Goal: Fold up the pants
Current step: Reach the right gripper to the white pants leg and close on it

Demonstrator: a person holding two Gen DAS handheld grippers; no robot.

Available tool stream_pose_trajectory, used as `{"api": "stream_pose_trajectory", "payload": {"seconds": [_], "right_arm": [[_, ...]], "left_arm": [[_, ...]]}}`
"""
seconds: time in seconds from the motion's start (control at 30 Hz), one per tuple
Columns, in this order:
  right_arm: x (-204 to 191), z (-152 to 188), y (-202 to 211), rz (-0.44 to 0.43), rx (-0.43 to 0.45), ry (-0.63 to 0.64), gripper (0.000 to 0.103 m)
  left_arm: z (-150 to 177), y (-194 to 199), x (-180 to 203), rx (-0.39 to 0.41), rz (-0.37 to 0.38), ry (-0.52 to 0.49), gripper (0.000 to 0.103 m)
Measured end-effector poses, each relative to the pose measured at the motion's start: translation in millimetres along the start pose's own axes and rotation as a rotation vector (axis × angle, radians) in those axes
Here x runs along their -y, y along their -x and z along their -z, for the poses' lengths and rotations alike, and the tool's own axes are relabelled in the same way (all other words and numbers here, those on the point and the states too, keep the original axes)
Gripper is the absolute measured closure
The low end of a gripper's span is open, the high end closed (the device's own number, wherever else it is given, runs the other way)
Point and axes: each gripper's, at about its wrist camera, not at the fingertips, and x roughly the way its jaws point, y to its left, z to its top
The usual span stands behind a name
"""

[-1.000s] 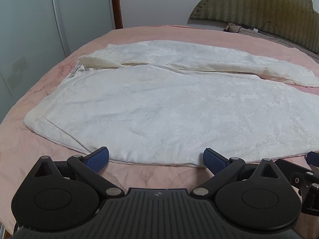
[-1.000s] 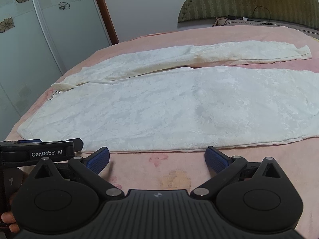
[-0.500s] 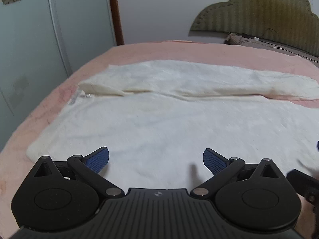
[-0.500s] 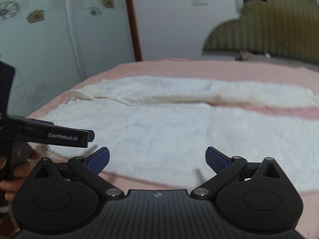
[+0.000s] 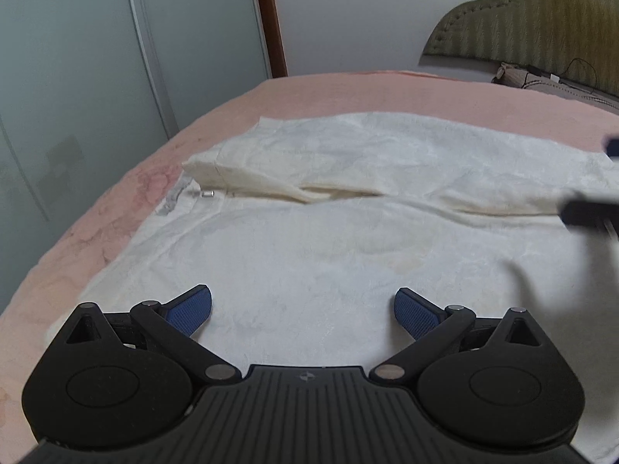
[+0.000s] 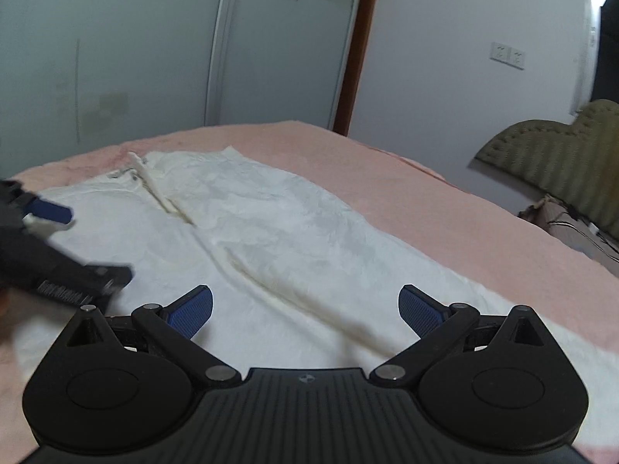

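White pants [image 5: 309, 239] lie spread flat on a pink bed, waistband at the left, the two legs running to the right. My left gripper [image 5: 303, 311] is open and empty, hovering over the near leg close to the waist. My right gripper [image 6: 305, 311] is open and empty over the pants [image 6: 271, 239] where the two legs meet. The left gripper also shows at the left edge of the right wrist view [image 6: 46, 212]. The right gripper shows blurred at the right edge of the left wrist view [image 5: 592, 212].
The pink bed cover [image 5: 348, 96] extends beyond the pants. A padded olive headboard [image 6: 561, 154] stands at the right. Glass wardrobe doors [image 5: 96, 77] and a brown door frame [image 6: 356, 46] line the far side.
Both grippers have moved forward from the near bed edge to over the pants. The right gripper has swung to look leftward toward the waistband. Both stay open.
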Motion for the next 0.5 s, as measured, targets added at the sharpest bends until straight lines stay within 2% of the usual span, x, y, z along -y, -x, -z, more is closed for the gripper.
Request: {"api": "stream_pose_trajectory", "payload": {"seconds": [0.07, 0.2, 0.3, 0.47, 0.5], "right_arm": [[12.0, -17.5, -28.2, -0.027, -0.008, 0.005, 0.000], [36.8, -46.3, -80.0, -0.022, -0.041, -0.023, 0.000], [61.6, -64.5, -118.0, -0.074, -0.073, -0.125, 0.000], [91.9, -80.5, -175.5, -0.148, -0.114, -0.281, 0.001], [93.5, -82.4, -184.0, -0.157, -0.123, -0.287, 0.008]], "left_arm": [[4.2, -2.4, 0.5, 0.011, -0.001, -0.006, 0.000], [12.2, -0.8, 6.7, 0.059, -0.018, -0.030, 0.000], [15.1, 1.6, 12.2, 0.080, -0.036, -0.050, 0.000], [13.2, -4.0, 3.3, 0.061, 0.012, -0.003, 0.000], [13.1, -5.4, 1.1, 0.056, 0.022, 0.009, 0.000]]}}
